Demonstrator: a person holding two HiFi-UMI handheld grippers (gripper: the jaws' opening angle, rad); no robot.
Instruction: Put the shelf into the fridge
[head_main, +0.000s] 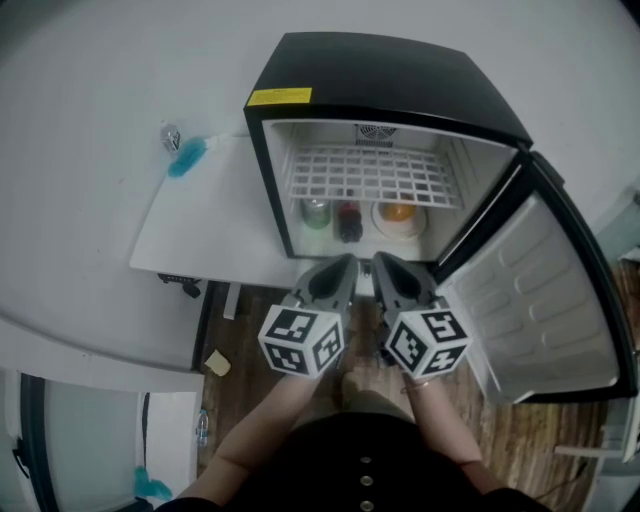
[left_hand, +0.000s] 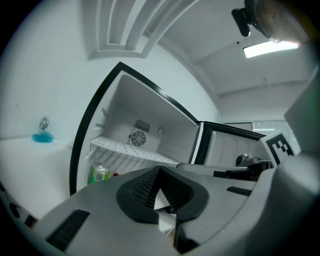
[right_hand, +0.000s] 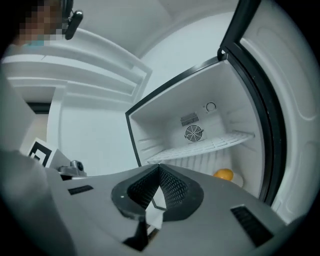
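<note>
**Shelf sits in the fridge, straight ahead of both closed grippers**

The shelf (head_main: 372, 175) lies flat in the upper part of the fridge (head_main: 400, 75), on the side rails as far as one can see, with its back edge near the rear wall. Its long axis runs from left to right, across the direction in which the grippers point. Below it stand a can (head_main: 316, 212), a dark bottle (head_main: 349, 222) and an orange (head_main: 398, 212).

The left hand-held gripper (head_main: 346, 262) and the right hand-held gripper (head_main: 382, 262) are held side by side just in front of the fridge opening, lower than the shelf and apart from it. Both point forward into the fridge. In each gripper view the jaws meet at the tips and nothing is between them, so both are closed and empty.

The shelf is ahead and a little above both grippers. The left one faces its left half and the right one its right half, and neither is clearly nearer. The door (head_main: 540, 300) stands wide open at the right and does not block the way.

The task seems nearly done. Any last push would go straight forward against the front edge, with both sides pushed equally so the shelf does not skew on the rails.
</note>
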